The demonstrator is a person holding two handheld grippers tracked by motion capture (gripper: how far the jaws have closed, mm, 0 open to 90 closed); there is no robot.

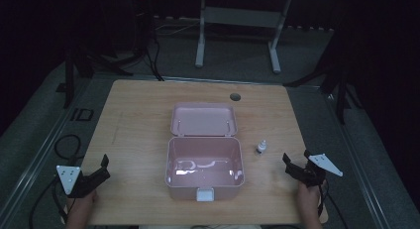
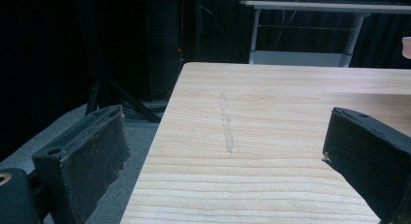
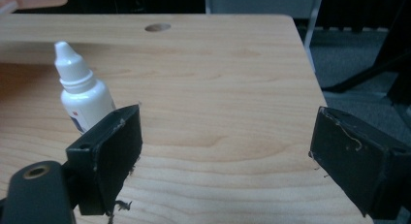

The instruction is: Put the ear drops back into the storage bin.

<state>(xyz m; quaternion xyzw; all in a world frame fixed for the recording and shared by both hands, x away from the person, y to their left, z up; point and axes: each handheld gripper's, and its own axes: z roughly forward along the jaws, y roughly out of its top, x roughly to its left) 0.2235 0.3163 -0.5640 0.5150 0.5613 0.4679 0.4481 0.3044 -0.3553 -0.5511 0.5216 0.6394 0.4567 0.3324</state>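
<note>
Both tongs gaping — left tongs point(image 1: 104, 168), right tongs point(image 1: 294, 164), dropper bottle point(image 1: 261, 147) upright, tip up

Table: pale wooden tabletop point(image 1: 133, 115), matt, grained
Box: pink plastic hinged box point(image 1: 204, 165), glossy
Bottle: small white plastic dropper bottle point(image 3: 82, 90), smooth

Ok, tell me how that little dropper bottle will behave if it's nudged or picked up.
The dropper bottle stands upright, narrow and tall, so a sideways nudge would probably tip it. Its round body would likely roll once down. It looks like smooth plastic, probably light and a bit slippery.
</note>
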